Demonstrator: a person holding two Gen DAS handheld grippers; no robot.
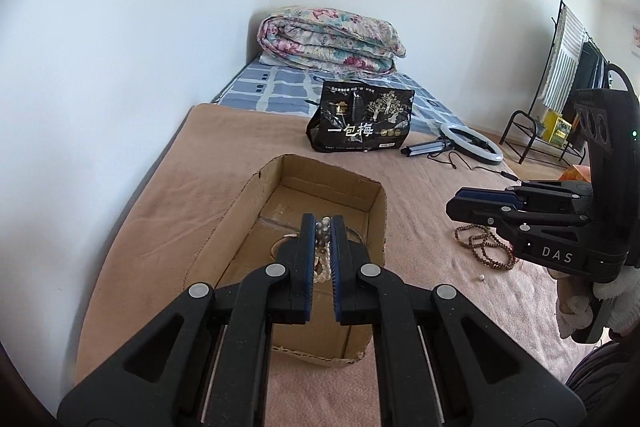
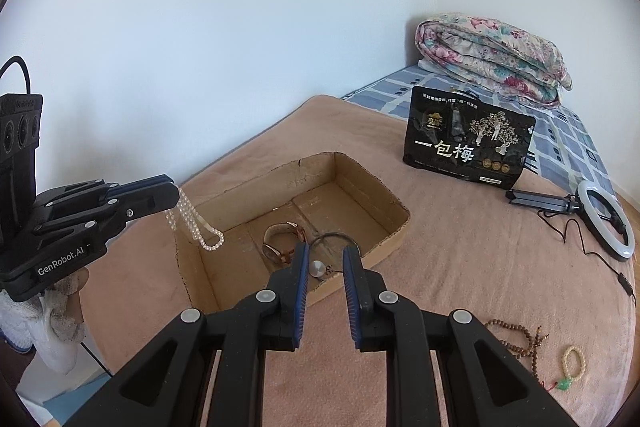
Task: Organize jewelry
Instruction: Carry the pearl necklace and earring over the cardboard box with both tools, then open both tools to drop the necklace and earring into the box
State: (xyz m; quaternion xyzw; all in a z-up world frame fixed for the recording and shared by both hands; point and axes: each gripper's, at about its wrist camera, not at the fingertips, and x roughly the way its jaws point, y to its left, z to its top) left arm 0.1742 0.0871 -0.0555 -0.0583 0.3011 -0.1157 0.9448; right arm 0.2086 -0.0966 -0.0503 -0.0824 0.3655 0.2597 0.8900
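My left gripper [image 1: 322, 223] is shut on a white pearl necklace [image 1: 323, 259] and holds it above the open cardboard box [image 1: 240, 211]. In the right wrist view the left gripper [image 2: 170, 193] shows at the left with the pearl necklace [image 2: 196, 223] hanging over the box wall [image 2: 384, 203]. A watch [image 2: 276, 243], a thin bangle [image 2: 336, 243] and a silver bead piece [image 2: 318, 269] lie in the box. My right gripper [image 2: 325, 259] is open and empty above the box's near edge. It also shows in the left wrist view [image 1: 456, 203].
On the pink blanket lie a brown bead necklace [image 1: 486, 247], a small pearl [image 1: 479, 278] and a pale bead bracelet [image 2: 574, 363]. A black snack bag [image 2: 468, 139], a ring light [image 2: 608, 219] and a folded floral quilt [image 2: 492, 55] lie beyond. A clothes rack [image 1: 560, 75] stands far right.
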